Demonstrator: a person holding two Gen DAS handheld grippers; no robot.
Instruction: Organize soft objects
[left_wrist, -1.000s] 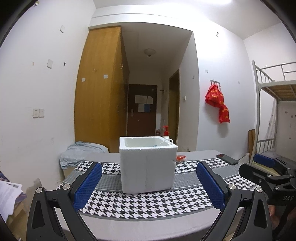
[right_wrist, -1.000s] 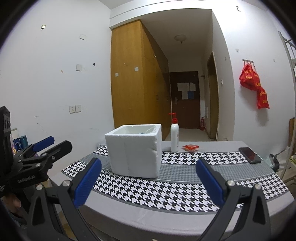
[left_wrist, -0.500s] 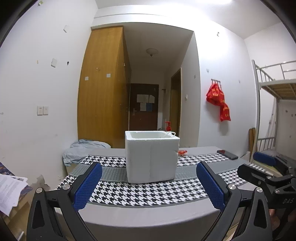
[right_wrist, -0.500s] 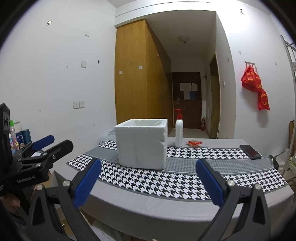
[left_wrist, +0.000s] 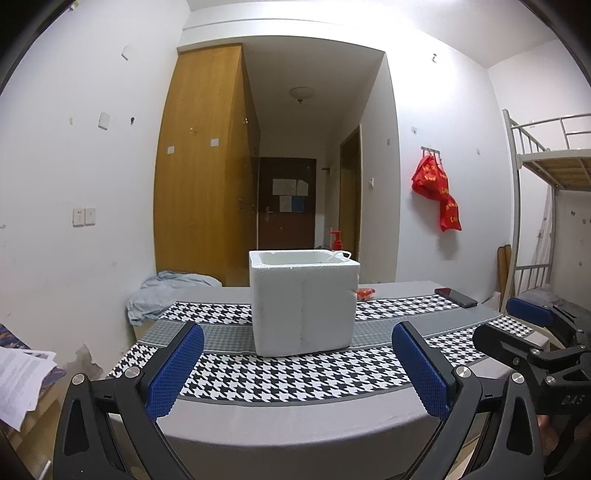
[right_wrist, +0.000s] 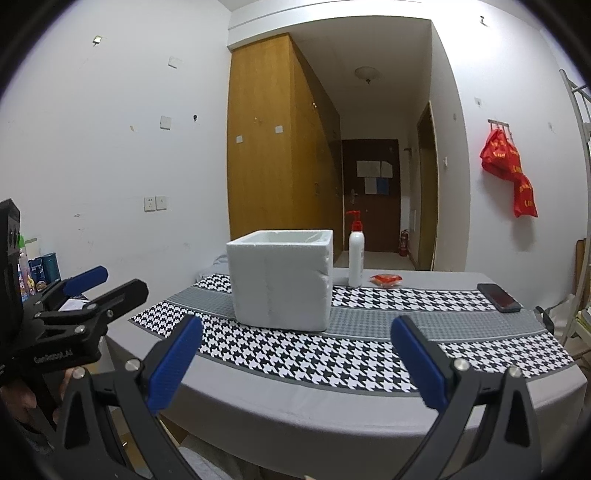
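Now both cameras sit lower, the foam box (left_wrist: 303, 302) looms taller, and both grippers' jaws stay wide apart.

A dorm room: a metal bunk bed (left_wrist: 550, 162), a tall wooden wardrobe (left_wrist: 205, 166) and a door (left_wrist: 286, 208).

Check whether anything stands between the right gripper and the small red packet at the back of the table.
Nothing visible does. From the right gripper, open, the way to the red packet runs over bare cloth. The foam box and the pump bottle stand to its left, apart from it.
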